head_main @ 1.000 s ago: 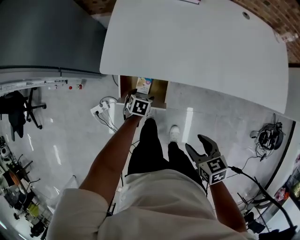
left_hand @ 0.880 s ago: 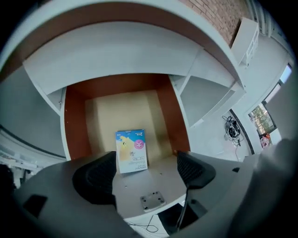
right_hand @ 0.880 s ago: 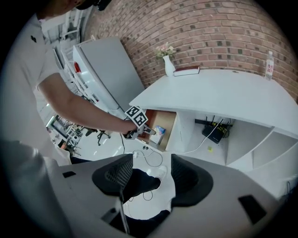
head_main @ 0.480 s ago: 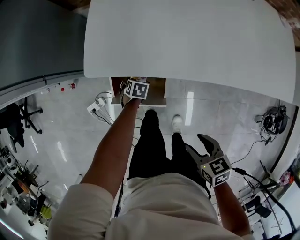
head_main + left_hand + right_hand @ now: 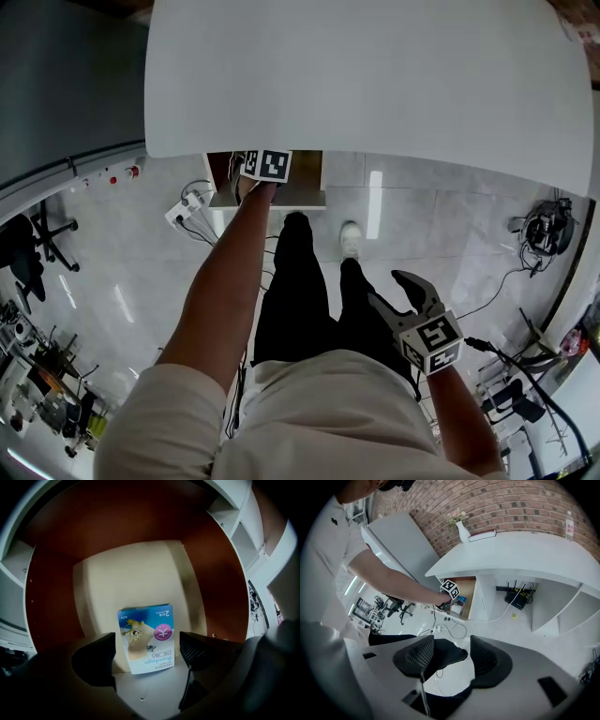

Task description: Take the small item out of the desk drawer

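The left tool [image 5: 146, 645] looks down into the open drawer [image 5: 51, 602], which has red-brown walls and a pale cream bottom. A small blue-and-white box [image 5: 147, 637] sits at the near end of that bottom, its printed face towards the camera, the print upside down with the word "Bandage" legible. The tool's two dark jaws stand wide apart and have just been opening. The box is between them, with a gap on each side and neither pad touching it. At the right, white parts of the bench [image 5: 243, 536] frame the drawer, and past them are cables [image 5: 255, 604] on a light floor.
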`<state>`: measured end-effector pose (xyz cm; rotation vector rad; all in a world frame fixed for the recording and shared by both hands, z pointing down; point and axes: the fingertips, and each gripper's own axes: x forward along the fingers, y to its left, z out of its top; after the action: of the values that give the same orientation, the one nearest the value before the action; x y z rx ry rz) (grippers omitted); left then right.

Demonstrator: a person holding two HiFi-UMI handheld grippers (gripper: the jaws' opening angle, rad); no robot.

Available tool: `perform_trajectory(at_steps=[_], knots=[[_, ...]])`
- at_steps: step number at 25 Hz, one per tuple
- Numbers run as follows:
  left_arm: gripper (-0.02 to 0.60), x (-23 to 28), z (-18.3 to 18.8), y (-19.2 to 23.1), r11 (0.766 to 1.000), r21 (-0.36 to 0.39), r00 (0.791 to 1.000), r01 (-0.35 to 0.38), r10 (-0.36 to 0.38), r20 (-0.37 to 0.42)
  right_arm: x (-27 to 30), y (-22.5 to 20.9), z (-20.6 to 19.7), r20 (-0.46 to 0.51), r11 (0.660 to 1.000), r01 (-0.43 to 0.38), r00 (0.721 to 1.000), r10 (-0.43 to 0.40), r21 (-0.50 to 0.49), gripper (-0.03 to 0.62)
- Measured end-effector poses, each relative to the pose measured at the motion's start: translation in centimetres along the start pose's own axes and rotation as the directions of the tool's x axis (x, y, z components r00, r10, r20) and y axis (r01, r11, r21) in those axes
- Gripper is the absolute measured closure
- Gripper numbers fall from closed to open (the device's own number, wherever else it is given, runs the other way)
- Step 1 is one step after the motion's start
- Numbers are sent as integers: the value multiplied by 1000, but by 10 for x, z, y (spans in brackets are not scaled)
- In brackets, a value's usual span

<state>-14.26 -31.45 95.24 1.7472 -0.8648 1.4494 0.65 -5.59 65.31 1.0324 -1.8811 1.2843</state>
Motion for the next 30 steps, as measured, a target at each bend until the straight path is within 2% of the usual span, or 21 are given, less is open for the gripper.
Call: perform_trajectory(at_steps=[1, 2, 3, 4, 5, 6, 9, 11, 13, 16, 17, 18, 19, 20, 21, 22, 23, 24, 27, 30], knots=[[179, 0, -1, -27, 989, -62, 991, 134, -135, -9, 0, -1, 0, -3, 1000, 2, 1000, -2, 0, 333], [179, -2, -3, -61, 946, -136, 955, 293, -297, -13, 0, -2, -1, -3, 1000, 6, 1000, -6, 0, 333], [179, -4, -7, -89, 886, -205, 904, 415, -428, -17, 0, -3, -2, 4, 1000, 10, 1000, -10, 3, 333], [179, -4, -13, -105, 843, -258, 868, 473, -496, -32, 1, -6, -3, 23, 1000, 15, 1000, -15, 9, 333], [179, -2, -21, -109, 826, -293, 854, 481, -517, -58, 1, -9, -4, 50, 1000, 20, 999, -21, 17, 333], [179, 0, -29, -108, 826, -315, 852, 468, -517, -88, 2, -11, -5, 69, 999, 24, 997, -26, 23, 335], [179, 9, -47, -93, 855, -332, 868, 398, -468, -167, 3, -16, -11, 56, 999, 29, 998, -31, 26, 333], [179, 14, -51, -83, 874, -320, 880, 366, -436, -186, 4, -17, -12, 52, 999, 31, 998, -33, 26, 335], [180, 16, -45, -83, 874, -305, 885, 378, -438, -158, 6, -17, -9, 65, 999, 35, 997, -37, 33, 335], [181, 13, -37, -90, 854, -305, 874, 422, -472, -115, 7, -17, -10, 65, 999, 37, 997, -39, 38, 333], [181, 12, -37, -90, 853, -306, 874, 422, -473, -114, 8, -17, -11, 64, 999, 37, 997, -40, 39, 335], [181, 13, -36, -85, 866, -294, 885, 404, -451, -111, 8, -17, -12, 63, 999, 38, 997, -40, 40, 335], [181, 15, -31, -69, 901, -255, 918, 350, -385, -99, 8, -18, -13, 61, 998, 39, 997, -41, 40, 335], [181, 19, -23, -43, 951, -187, 962, 246, -263, -72, 7, -19, -15, 59, 998, 40, 997, -42, 40, 333], [181, 23, -14, -12, 988, -110, 993, 110, -114, -32, 6, -19, -16, 58, 998, 40, 997, -43, 40, 335], [181, 25, -7, 13, 999, -51, 1000, -7, 8, 8, 4, -18, -16, 60, 998, 40, 997, -43, 40, 335], [181, 23, -3, 26, 997, -18, 997, -70, 71, 31, 2, -17, -17, 62, 998, 39, 997, -41, 39, 335], [181, 18, -2, 28, 996, -6, 996, -84, 84, 37, 1, -16, -17, 61, 999, 37, 997, -39, 36, 335], [181, 0, 4, 18, 999, 5, 997, -53, 52, 56, -2, -12, -16, 48, 999, 30, 998, -31, 29, 335], [181, -15, 12, 13, 999, 9, 995, -42, 41, 94, -3, -10, -10, 93, 1000, 19, 995, -21, 19, 335]])
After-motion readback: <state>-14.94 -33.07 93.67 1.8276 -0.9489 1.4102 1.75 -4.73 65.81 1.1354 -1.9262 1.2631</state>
